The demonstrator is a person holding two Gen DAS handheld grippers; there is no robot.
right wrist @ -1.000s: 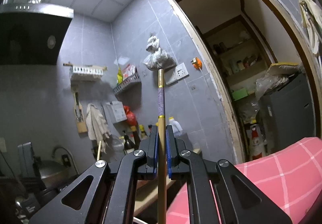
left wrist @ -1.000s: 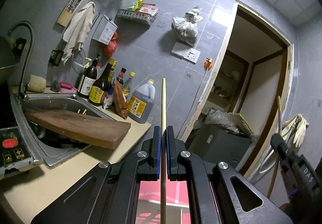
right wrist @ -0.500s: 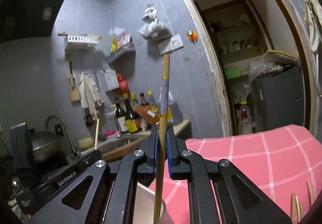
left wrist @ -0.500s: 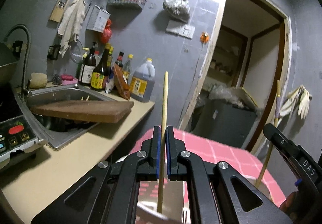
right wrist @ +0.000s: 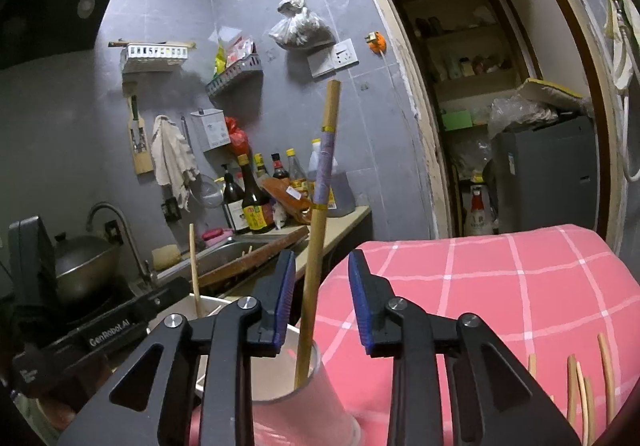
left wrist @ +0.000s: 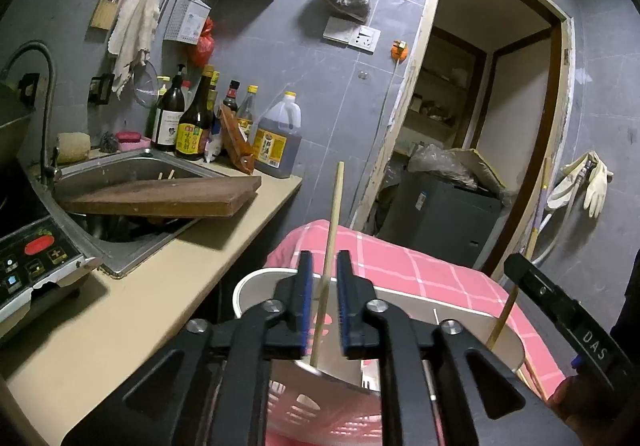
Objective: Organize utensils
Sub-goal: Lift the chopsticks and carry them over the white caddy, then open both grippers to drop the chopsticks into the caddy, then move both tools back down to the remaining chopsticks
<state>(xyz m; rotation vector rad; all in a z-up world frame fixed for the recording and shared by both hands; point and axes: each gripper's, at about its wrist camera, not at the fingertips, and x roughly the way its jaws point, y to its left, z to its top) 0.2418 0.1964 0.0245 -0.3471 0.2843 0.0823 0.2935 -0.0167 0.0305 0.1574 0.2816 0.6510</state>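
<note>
Left wrist view: left gripper (left wrist: 322, 302), jaws opening, pads clear of plain chopstick (left wrist: 329, 246), which stands tip-down in white holder (left wrist: 250, 286). Right gripper (right wrist: 321, 296), jaws opening, banded chopstick (right wrist: 316, 246) loose between them, also standing in the holder. Loose chopsticks (right wrist: 588, 386) lie right of the holder on pink cloth (right wrist: 500, 278). Step judged: release into holder. Next calls for pulling back cleanly, then fetching the loose ones.

"DAS" is printed in white on the right gripper (left wrist: 560, 310) in the left wrist view; "GenRobot.AI" is printed on the left gripper (right wrist: 108, 338) in the right wrist view.
</note>
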